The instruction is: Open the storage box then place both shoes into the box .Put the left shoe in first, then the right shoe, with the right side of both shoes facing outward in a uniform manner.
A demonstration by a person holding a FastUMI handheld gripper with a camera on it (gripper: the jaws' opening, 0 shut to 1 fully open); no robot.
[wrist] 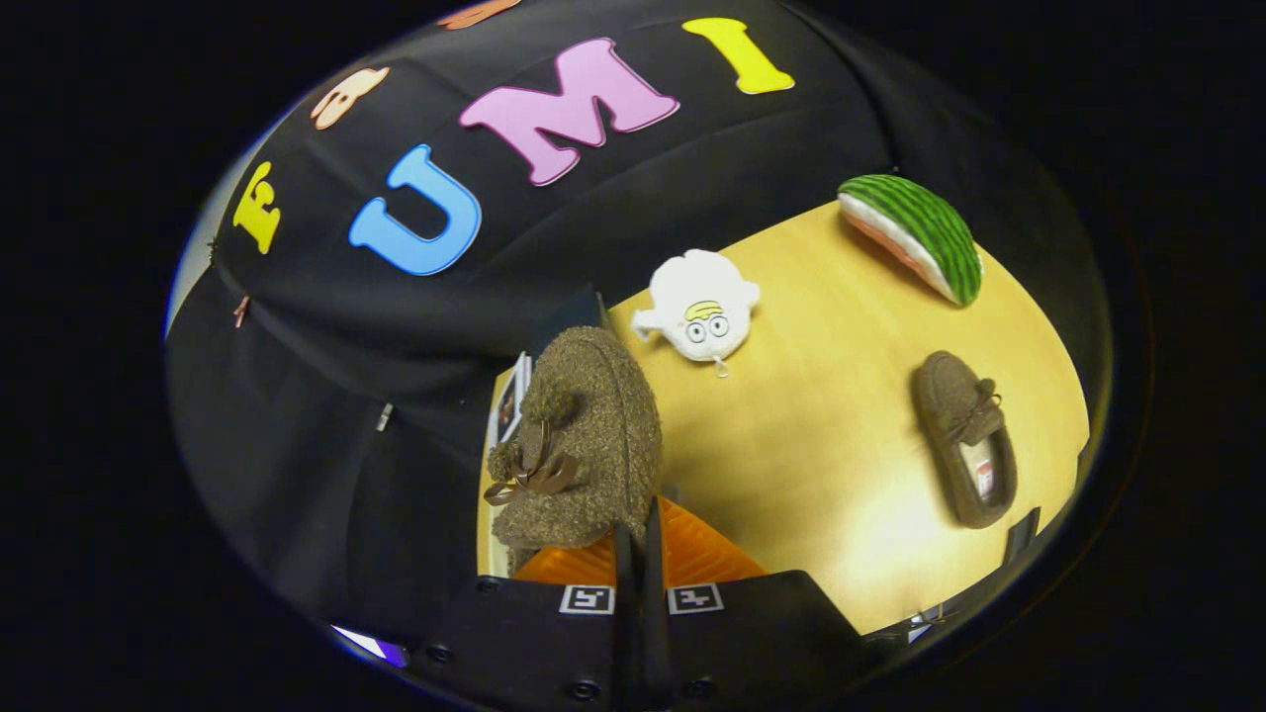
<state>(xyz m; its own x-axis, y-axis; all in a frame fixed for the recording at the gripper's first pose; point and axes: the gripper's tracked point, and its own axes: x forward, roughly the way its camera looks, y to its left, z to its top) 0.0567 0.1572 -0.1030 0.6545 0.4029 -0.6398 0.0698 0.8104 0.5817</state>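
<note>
I see the tool (640, 554) with its two fingers pressed close together, and they grip the rear part of a fuzzy brown shoe (584, 435) that has a bow and pompoms on top. This shoe rises up just ahead of the fingers, above the left edge of the wooden surface (831, 435). Orange ribbed material shows under the shoe near the fingers; I cannot tell what it is. The second brown shoe (964, 440) lies flat near the right edge of the surface, well apart from the first one. Beyond the fingers, a white plush toy (697, 307) rests near the far edge, and a watermelon slice toy (915, 235) lies at the far right corner.
</note>
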